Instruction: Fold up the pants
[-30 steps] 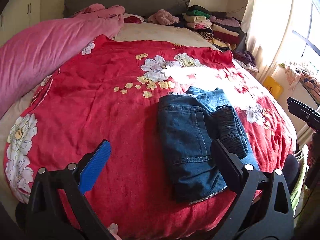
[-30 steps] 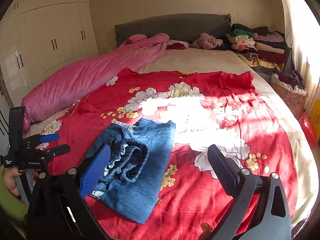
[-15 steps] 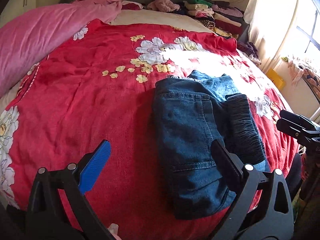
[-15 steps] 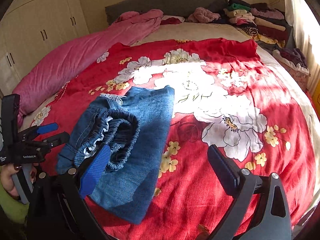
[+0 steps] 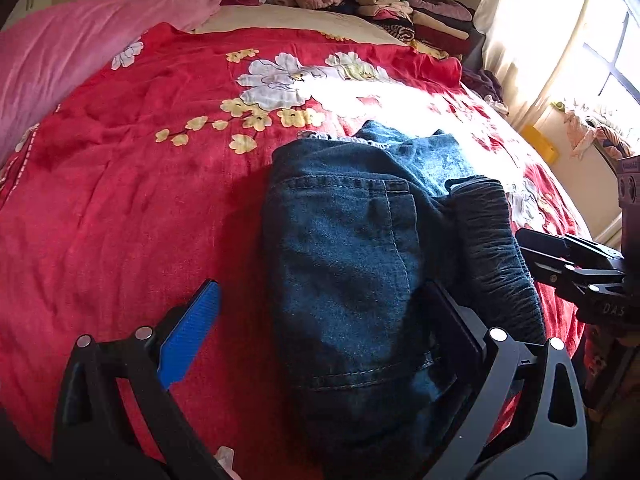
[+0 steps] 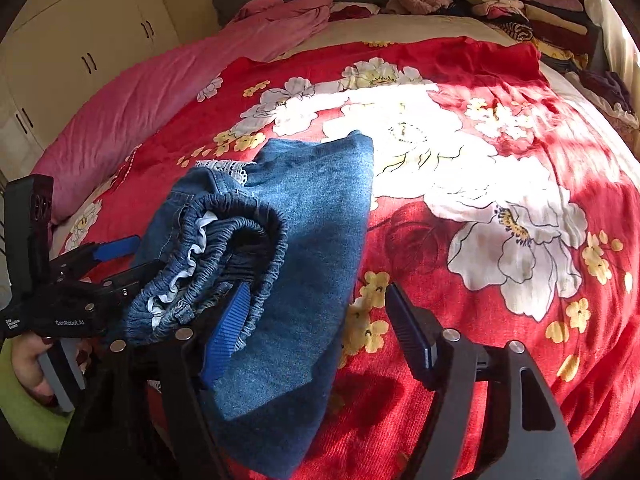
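Blue denim pants (image 5: 352, 248) lie partly folded on the red flowered bedspread (image 5: 132, 184), the elastic waistband bunched at their right side. My left gripper (image 5: 320, 320) is open and hangs just above the pants' near end, its right finger over the denim. In the right wrist view the pants (image 6: 308, 240) lie at the left, waistband (image 6: 224, 248) rolled up. My right gripper (image 6: 320, 320) is open above the pants' near right edge, its blue pad (image 6: 226, 332) close to the waistband. The right gripper also shows in the left wrist view (image 5: 568, 264).
A pink duvet (image 6: 160, 92) lies along the bed's left side. A stack of folded clothes (image 6: 520, 12) sits at the headboard's right. White wardrobes (image 6: 72, 48) stand at the left, a curtained window (image 5: 560, 40) at the right.
Both grippers have moved forward and down toward the pants, which now fill more of both views. Both stay open. The pants have not moved.
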The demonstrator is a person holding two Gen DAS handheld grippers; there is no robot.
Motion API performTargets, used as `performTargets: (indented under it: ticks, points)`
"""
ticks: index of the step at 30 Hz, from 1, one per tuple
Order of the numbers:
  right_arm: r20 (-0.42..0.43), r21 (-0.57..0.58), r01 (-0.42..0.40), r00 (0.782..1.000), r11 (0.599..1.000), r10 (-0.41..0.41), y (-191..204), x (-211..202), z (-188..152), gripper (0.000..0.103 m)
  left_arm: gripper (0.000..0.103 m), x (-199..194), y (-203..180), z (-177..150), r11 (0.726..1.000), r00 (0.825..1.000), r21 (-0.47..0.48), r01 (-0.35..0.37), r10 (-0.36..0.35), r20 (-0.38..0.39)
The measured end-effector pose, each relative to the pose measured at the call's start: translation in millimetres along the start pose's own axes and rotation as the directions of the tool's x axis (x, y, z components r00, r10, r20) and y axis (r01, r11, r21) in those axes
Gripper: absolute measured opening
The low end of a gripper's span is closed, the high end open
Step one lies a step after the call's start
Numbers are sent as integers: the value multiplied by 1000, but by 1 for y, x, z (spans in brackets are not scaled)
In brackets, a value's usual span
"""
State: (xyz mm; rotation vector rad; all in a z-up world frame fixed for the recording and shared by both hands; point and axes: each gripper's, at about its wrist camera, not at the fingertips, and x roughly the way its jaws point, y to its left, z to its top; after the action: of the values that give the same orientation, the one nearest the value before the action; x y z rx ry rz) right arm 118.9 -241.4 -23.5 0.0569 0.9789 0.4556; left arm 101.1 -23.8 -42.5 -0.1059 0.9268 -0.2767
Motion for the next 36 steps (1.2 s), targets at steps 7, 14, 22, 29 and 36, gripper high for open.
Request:
performTargets:
  ticks: [7,14,22,29,36]
  points:
    - [-34,24,-43,998,999,43,-6,18,3,69,71,10,-13,0,998,998,33,59,-59,-8]
    - [-13,19,-113,994,993,113,-10,26,5,69,67,15,-14,2,997,998,29,64,-64,-11]
    - [13,-91,-117,993,989,119,16,13,2,20,34,3,-24,4,996,998,70,55,-56,15]
    - [67,-198,-70,994,978,85,41,-9,15,16,25,-14,-26,16,995,995,53,87,-90,49]
    - [111,-222,-65,990,973,92,43,-14,43,16,25,-27,-20,43,997,991,45,66,-71,110]
